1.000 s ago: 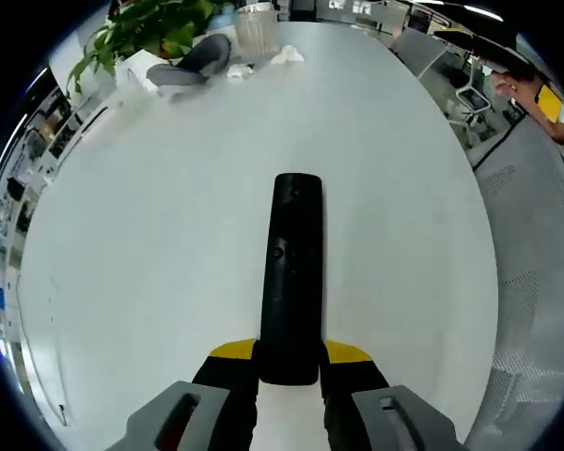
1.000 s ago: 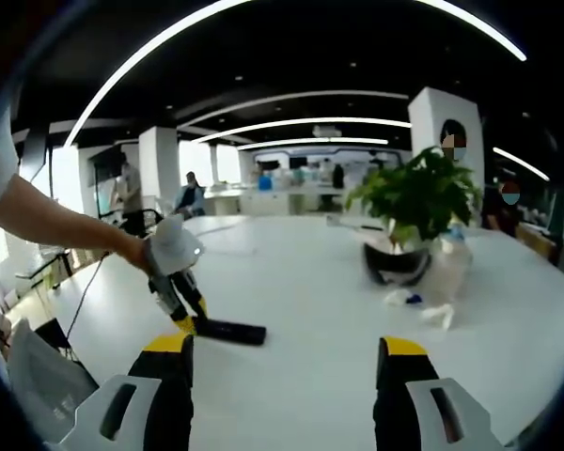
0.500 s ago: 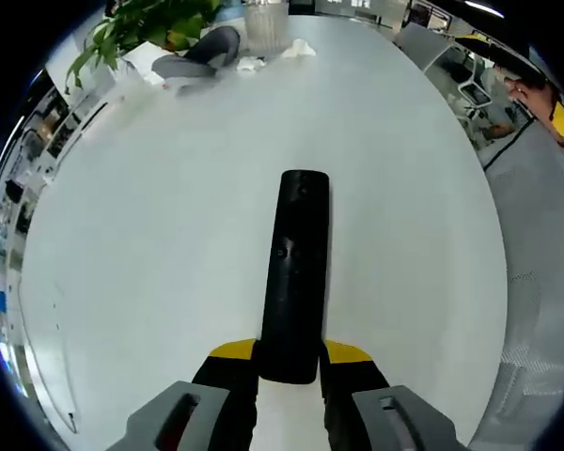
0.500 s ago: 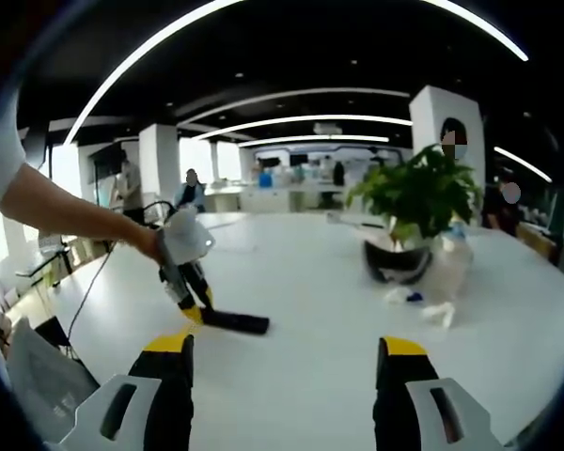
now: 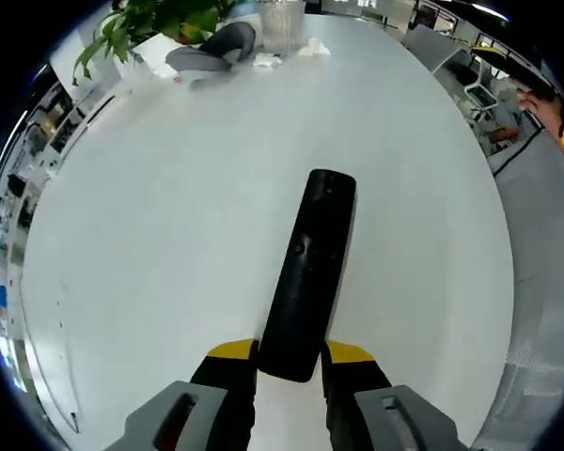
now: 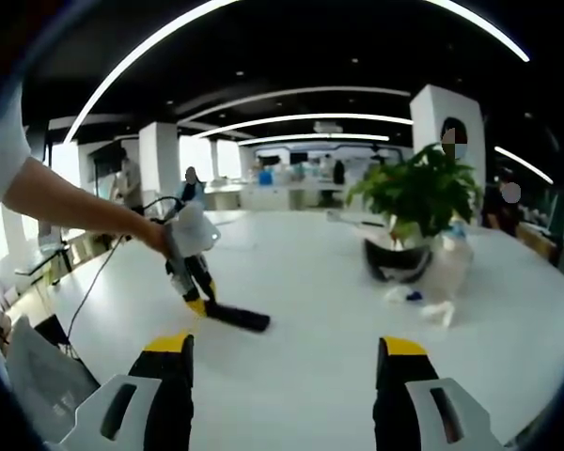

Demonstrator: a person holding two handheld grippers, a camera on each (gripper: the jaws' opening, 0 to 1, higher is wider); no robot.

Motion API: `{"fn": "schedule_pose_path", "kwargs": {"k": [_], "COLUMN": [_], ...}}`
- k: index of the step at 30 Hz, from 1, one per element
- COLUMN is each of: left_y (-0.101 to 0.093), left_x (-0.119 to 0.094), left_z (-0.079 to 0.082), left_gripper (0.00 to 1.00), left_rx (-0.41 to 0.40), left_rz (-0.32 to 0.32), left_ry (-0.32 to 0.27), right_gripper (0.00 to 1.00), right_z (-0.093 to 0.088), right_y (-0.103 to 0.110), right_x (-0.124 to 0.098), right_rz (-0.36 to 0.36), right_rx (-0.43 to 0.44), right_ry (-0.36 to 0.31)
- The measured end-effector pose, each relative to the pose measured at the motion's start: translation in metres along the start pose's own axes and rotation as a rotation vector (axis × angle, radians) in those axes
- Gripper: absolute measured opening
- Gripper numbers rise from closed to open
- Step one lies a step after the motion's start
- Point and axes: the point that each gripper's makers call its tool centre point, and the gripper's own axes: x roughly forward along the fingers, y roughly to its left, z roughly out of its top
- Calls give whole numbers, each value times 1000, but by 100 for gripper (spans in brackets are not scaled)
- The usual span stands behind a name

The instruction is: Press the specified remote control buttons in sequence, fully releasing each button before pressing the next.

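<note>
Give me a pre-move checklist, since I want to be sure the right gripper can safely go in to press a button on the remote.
1. Remote held at its near end by the left gripper: ok.
2. Remote's far end resting on the table: cannot tell; in the right gripper view it looks low to the surface.
3. Right gripper free, jaws apart and empty: ok.
4. Button face turned toward the left gripper view: ok, one round button shows mid-body.
5. Open table between right gripper and remote: ok.
6. Plant and nearby clutter away from the remote: ok.
</note>
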Motion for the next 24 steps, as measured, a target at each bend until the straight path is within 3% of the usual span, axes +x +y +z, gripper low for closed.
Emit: {"fn": "schedule_pose_path", "kwargs": {"k": [13, 18, 24], "left_y": [-3, -1, 0], "left_x": [-1, -2, -1], "left_z": [1, -2, 0], "left_gripper": [25, 24, 24], "left_rx": [52, -50, -43], "left_rz": [28, 15, 15], "left_ry": [-7, -53, -54], "right_gripper": [78, 78, 78], "right_z": [2, 1, 0], "right_y": [1, 2, 3], "right_x": [-1, 0, 0], "right_rz": [2, 9, 13], "right_rx": [4, 0, 1], "right_ry": [-12, -6, -1]}}
